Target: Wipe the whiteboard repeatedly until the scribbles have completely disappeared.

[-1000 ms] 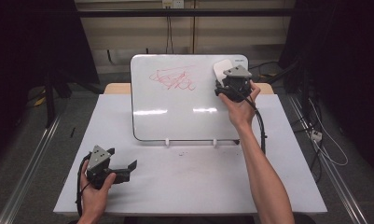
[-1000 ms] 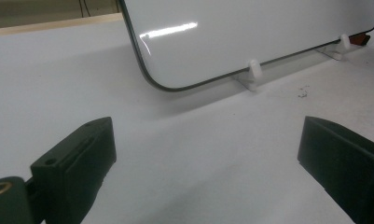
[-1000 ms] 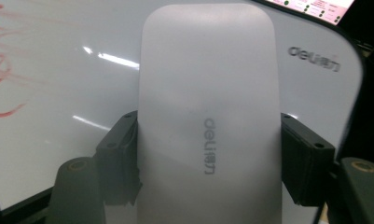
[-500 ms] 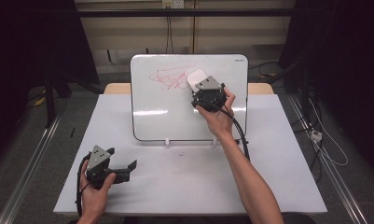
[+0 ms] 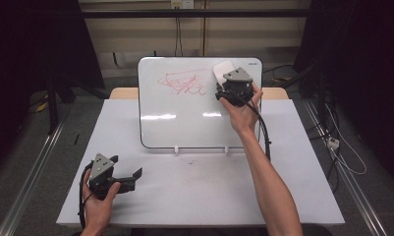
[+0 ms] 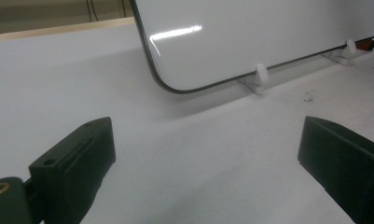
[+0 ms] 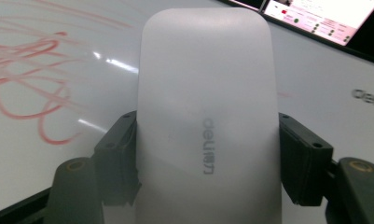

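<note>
A white board [image 5: 184, 123] stands upright on small feet at the middle of the white table [image 5: 199, 196], with a red scribble [image 5: 182, 83] on its upper part. My right gripper [image 5: 225, 82] is shut on a white eraser [image 5: 222, 71] and presses it against the board's upper right, just right of the scribble. In the right gripper view the eraser [image 7: 205, 116] sits clamped between both jaws, with the red scribble [image 7: 31, 70] to its left. My left gripper [image 5: 126, 167] rests near the table's front left, open and holding nothing; its jaws [image 6: 205, 163] face the board's lower edge [image 6: 259, 37].
The board's white clip feet [image 6: 259, 77] stand on the table in front of the left gripper. A few dark specks [image 5: 189, 162] lie on the table below the board. Cables [image 5: 342, 152] run along the floor at the right, and a rail [image 5: 32, 182] runs along the left.
The right gripper swept the eraser left across the board to the scribble's right end, then came back right to the upper right. The left gripper stayed put.
</note>
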`<state>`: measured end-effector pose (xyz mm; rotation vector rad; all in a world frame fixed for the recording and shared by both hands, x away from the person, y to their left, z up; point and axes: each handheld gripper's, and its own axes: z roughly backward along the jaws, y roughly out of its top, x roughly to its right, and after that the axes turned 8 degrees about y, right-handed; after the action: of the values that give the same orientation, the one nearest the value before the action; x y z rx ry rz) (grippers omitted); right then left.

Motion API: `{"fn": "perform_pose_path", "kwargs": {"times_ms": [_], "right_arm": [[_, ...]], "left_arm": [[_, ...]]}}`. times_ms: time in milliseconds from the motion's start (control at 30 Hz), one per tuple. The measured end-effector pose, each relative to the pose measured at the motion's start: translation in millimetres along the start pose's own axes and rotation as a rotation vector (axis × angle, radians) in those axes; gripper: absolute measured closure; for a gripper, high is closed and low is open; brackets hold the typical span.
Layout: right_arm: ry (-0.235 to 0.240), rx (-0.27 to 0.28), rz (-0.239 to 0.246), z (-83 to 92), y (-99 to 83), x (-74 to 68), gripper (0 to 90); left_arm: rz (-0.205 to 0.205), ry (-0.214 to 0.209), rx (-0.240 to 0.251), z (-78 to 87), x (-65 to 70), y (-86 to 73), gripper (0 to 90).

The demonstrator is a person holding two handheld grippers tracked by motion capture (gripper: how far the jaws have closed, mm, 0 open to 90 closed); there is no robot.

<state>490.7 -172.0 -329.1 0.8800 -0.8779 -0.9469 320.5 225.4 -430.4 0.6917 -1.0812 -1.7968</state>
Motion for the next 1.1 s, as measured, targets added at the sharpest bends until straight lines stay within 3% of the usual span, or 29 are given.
{"fn": "perform_pose_path", "kwargs": {"times_ms": [233,333,467,567,867,1100], "right_arm": [[-0.061,0.006,-0.063,7.3,-2.9,31.7,31.4],[-0.12,0.0,-0.067,12.7,-6.6,46.3,31.4],[-0.137,-0.005,-0.094,20.1,-13.9,61.0,31.4],[-0.153,-0.01,-0.084,19.4,-13.2,56.7,31.4],[-0.056,-0.013,-0.085,9.5,-6.9,30.9,31.4],[-0.029,0.013,-0.079,3.7,-3.4,14.6,31.3]], "left_arm": [[0.002,0.001,0.0,0.6,0.2,-0.5,3.9],[0.003,0.002,-0.001,0.3,0.0,-0.8,3.9],[0.008,0.002,0.001,-0.5,-0.5,-0.3,3.9],[0.002,0.004,-0.005,-0.9,0.0,0.4,3.9],[0.0,-0.004,-0.002,-1.0,0.5,-0.2,3.9],[0.004,-0.006,-0.001,-1.9,1.5,0.1,3.9]]}}
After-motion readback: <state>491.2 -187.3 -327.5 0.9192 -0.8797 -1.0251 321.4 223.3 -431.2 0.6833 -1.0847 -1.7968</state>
